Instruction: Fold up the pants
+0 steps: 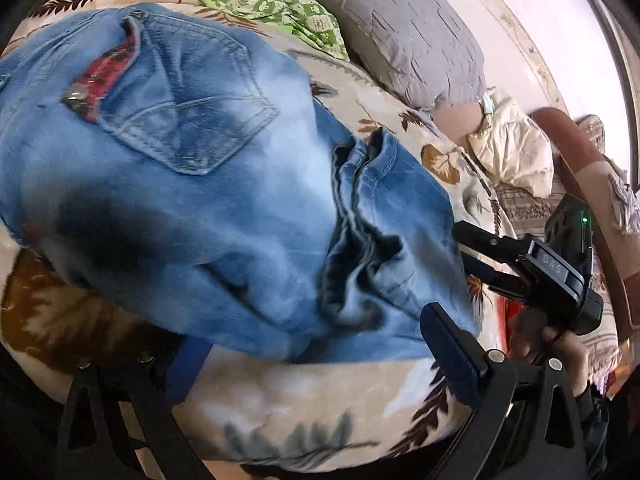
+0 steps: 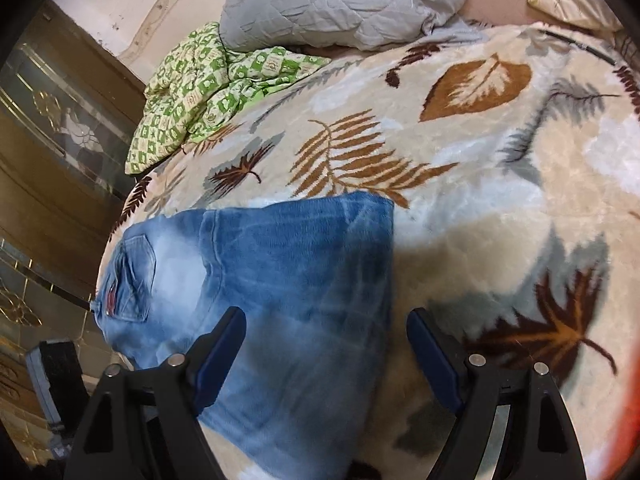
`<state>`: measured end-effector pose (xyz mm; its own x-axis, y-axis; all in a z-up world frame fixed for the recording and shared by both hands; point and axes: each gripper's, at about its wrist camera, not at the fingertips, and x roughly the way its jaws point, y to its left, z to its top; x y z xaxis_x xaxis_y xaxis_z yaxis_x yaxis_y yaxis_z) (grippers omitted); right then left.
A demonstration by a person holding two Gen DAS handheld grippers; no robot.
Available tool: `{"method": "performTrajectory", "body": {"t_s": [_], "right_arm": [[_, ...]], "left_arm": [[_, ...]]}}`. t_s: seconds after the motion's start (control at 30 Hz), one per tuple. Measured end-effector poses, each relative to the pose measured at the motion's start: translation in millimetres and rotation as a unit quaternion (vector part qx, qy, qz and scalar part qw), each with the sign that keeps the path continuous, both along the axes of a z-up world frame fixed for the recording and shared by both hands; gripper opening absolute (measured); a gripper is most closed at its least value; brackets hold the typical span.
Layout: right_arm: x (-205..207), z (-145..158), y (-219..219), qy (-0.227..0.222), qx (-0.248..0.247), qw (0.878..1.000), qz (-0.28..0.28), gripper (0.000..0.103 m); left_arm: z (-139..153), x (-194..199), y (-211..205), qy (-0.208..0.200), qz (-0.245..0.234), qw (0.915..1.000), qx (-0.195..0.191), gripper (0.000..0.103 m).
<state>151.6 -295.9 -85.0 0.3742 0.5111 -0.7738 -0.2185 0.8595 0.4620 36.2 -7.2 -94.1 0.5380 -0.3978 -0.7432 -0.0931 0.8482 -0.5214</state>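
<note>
Faded blue jeans [image 1: 192,200] lie folded on a leaf-print blanket [image 1: 320,412], back pocket up with a red patch at its edge. My left gripper [image 1: 316,360] is open just over the near edge of the jeans, its left finger partly hidden under the cloth. My right gripper [image 1: 470,264] shows at the right of the left wrist view, beside the bunched leg ends. In the right wrist view the jeans [image 2: 280,300] lie folded flat, and my right gripper [image 2: 326,356] is open above their near right part, holding nothing.
A green checked quilt [image 2: 200,92] and a grey quilted pillow [image 2: 340,0] lie at the far side of the bed. A cream pillow [image 1: 512,156] sits at the right. A wooden cabinet with glass doors [image 2: 52,152] stands left of the bed.
</note>
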Motion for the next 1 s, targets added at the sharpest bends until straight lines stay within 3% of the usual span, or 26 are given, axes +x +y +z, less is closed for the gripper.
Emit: {"method": "performTrajectory", "body": {"t_s": [0.2,0.3,0.33,0.4,0.47,0.53,0.63,0.7,0.87,1.0], "right_arm": [[14,-11,12,0.010,0.009,1.000,0.009,0.084],[15,-13,17,0.000,-0.004,1.000,0.013,0.068],[14,-14,17,-0.003,-0.017,1.000,0.013,0.055],[13,-13,13,-0.009,-0.032,0.999,0.011,0.040],[10,-11,6,-0.015,-0.027,0.999,0.010,0.032],[8,-8,4,-0.022,-0.030,0.999,0.010,0.026],[1,0,12,-0.047,-0.049,0.997,0.021,0.019],[-1,8,17,-0.064,-0.055,0.996,0.033,0.015],[-2,16,25,-0.084,-0.089,0.991,0.052,0.012],[-2,25,19,-0.092,-0.083,0.991,0.054,0.011]], "left_arm": [[-1,13,-15,0.001,0.041,0.9991,0.013,0.100],[0,15,-15,0.011,0.049,0.9984,0.028,0.100],[0,17,-21,0.016,0.039,0.9979,0.050,0.100],[0,21,-33,0.025,0.017,0.9949,0.097,0.100],[1,21,-42,0.027,0.019,0.9900,0.137,0.090],[3,19,-47,0.020,0.029,0.9867,0.159,0.067],[9,17,-51,0.010,0.031,0.9880,0.151,0.040],[10,15,-48,0.010,0.038,0.9887,0.145,0.039],[3,9,-28,0.021,0.088,0.9946,0.050,0.039],[0,10,-31,0.021,0.107,0.9939,0.012,0.038]]}}
